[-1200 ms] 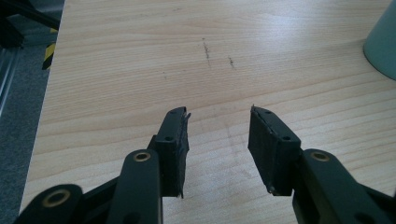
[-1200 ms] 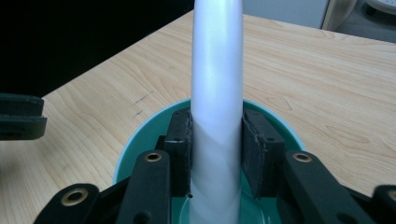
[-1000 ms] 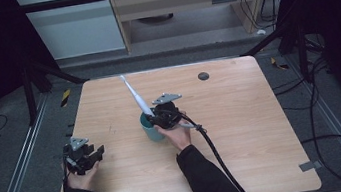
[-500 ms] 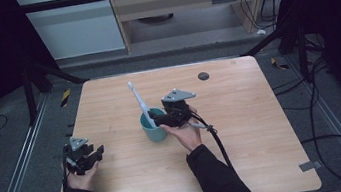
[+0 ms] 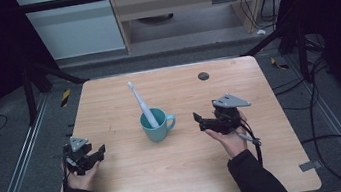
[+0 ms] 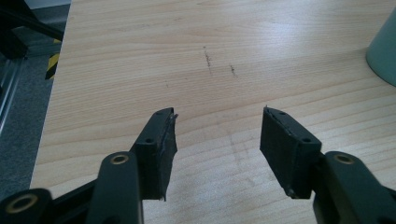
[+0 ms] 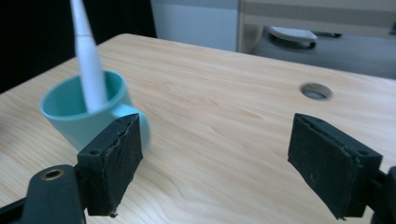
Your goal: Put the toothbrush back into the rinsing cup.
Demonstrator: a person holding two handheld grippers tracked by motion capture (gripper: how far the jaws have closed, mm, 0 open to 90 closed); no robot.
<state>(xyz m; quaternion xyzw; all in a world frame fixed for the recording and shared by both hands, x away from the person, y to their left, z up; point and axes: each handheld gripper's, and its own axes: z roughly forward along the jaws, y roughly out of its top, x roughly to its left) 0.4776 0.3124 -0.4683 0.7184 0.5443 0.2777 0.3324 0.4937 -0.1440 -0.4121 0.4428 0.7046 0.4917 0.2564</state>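
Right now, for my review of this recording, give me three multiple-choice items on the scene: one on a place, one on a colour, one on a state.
1. Where does the toothbrush stand?
A. In the mug
B. Flat on the table
C. In the left claw

2. What colour is the mug?
A. Red
B. Teal
C. Black

3. How is the right claw at this moment?
A. Shut on the mug handle
B. Shut on the toothbrush
C. Open, holding nothing

Answers:
1. A: the high view shows the white toothbrush leaning out of the mug near the middle of the table.
2. B: both the high view and the right gripper view show a teal mug.
3. C: the right gripper view shows its jaws wide apart with only bare wood between them, having just been opening; the mug sits off to one side.
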